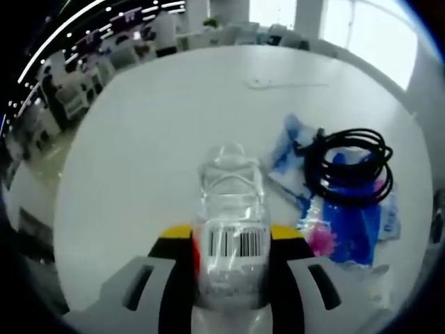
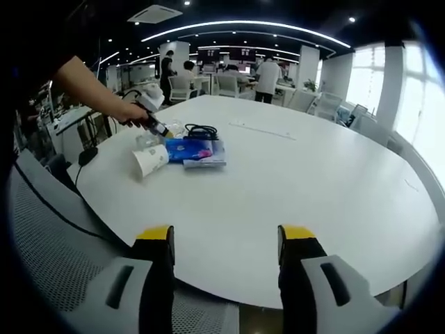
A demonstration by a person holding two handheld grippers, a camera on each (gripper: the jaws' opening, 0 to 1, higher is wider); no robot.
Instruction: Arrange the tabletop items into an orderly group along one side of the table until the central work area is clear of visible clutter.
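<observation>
1. Left tongs (image 1: 231, 254) – clamped on a clear plastic bottle (image 1: 231, 229), barcode label facing the camera, the bottle lying along the jaws and pointing away over the counter (image 1: 153, 139). Yellow-tipped black jaws press its two sides.
2. Right tongs (image 2: 226, 240) – spread wide, nothing between the jaws, hovering over the near edge of the white round counter (image 2: 313, 181).
3. In the right gripper view the left tongs (image 2: 154, 124) show at far left in a person's hand (image 2: 128, 111), arm reaching in from the left, right over the cluster of items.
4. Cluster sits near one edge of the counter: a white paper cup (image 2: 150, 160) on its side, mouth toward the camera, just beside a blue packet (image 2: 195, 151); a coiled black cable (image 2: 201, 130) behind the packet.
5. In the left gripper view, the black cable coil (image 1: 350, 167) lies on top of the blue packet (image 1: 351, 223), which has pink print at its near corner; both are to the right of the bottle, close but apart from it.
6. A thin pale item (image 1: 285, 84) lies far out on the counter – too blurred to identify.
7. Rest of the counter surface is bare white. Grey mesh chair back (image 2: 49, 236) at lower left in the right gripper view.
8. Background: office desks, chairs, people standing far off, bright windows at right.
</observation>
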